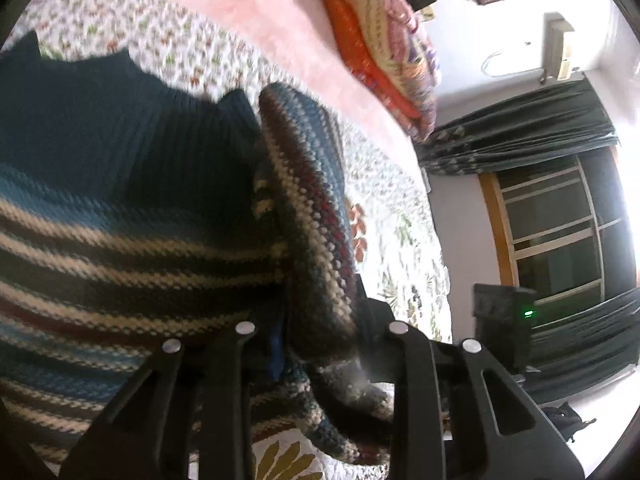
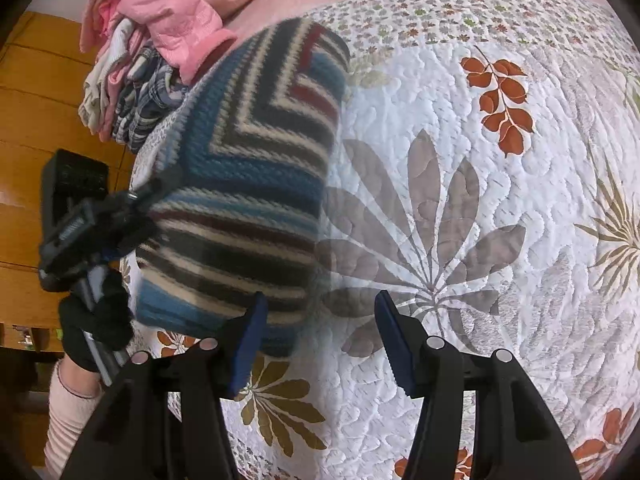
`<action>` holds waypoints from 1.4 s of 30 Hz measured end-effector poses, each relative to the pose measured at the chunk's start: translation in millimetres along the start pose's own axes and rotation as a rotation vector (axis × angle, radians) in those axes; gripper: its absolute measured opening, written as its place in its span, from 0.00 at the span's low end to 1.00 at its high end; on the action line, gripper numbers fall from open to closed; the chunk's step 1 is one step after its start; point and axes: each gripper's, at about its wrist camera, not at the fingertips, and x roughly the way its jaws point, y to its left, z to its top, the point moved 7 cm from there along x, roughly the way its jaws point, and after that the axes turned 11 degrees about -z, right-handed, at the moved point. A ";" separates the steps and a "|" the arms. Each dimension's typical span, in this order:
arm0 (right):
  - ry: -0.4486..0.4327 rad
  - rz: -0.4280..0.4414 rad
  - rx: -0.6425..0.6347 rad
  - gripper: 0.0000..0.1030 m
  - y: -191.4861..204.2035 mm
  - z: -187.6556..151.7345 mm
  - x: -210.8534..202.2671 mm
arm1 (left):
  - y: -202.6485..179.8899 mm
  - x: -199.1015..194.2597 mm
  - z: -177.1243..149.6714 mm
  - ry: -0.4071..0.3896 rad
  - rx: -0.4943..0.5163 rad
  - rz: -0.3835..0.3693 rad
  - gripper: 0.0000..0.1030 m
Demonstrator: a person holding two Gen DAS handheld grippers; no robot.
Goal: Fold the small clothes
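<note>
At the bottom of the right wrist view, the right gripper (image 2: pixel 320 332) is seen with fingers spread wide, empty, above the quilted bed (image 2: pixel 460 240). In the left wrist view the left gripper (image 1: pixel 316 340) is clamped on the striped sweater (image 1: pixel 120 240), lifted off the bed. A fold appears in progress; next, the held edge probably needs laying over. No containers are seen; a clothes pile (image 2: pixel 152 40) lies upper left.

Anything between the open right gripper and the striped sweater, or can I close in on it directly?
Nothing visible stands between them. The right gripper is open over the quilted bedspread, and the striped sweater lies just past its left finger. The left gripper grips the sweater at its far left side, outside that path.
</note>
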 end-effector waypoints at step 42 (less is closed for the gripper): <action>0.063 0.097 -0.125 0.59 181.6 6.6 105.4 | 185.0 -287.8 5.6 -0.324 -0.205 0.168 0.27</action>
